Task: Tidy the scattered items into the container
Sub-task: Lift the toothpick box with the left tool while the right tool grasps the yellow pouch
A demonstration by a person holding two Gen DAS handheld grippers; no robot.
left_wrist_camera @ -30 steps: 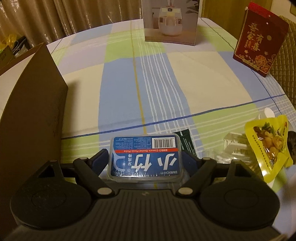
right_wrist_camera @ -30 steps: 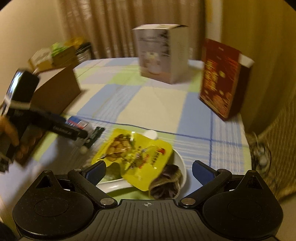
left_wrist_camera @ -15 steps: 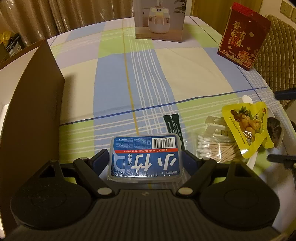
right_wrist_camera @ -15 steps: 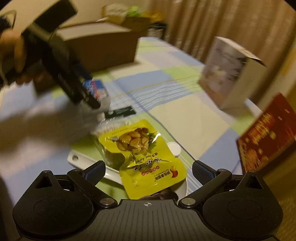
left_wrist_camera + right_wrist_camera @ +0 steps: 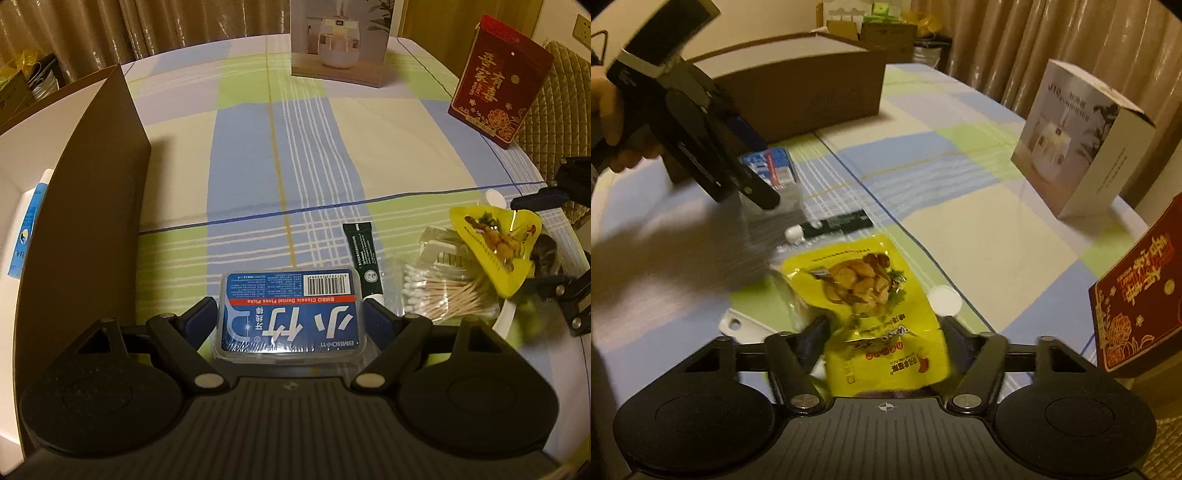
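Blue floss-pick box (image 5: 290,313): clamped flat between the fingers of the left gripper (image 5: 290,317), lifted off the checked tablecloth (image 5: 280,147).
Brown cardboard container (image 5: 74,221): just left of that box, open-topped, white tube (image 5: 27,225) inside.
Right gripper (image 5: 884,343): fingers closed in on the yellow snack pouch (image 5: 871,306), both touching its edges.
Beside the pouch: dark green tube (image 5: 364,254), cotton swabs (image 5: 443,290), white tray (image 5: 742,326).
Far side: red box (image 5: 498,75), white carton (image 5: 340,40).

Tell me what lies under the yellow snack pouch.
The yellow snack pouch rests over a bag of cotton swabs, a white tray edge and something dark; the rest beneath is covered.
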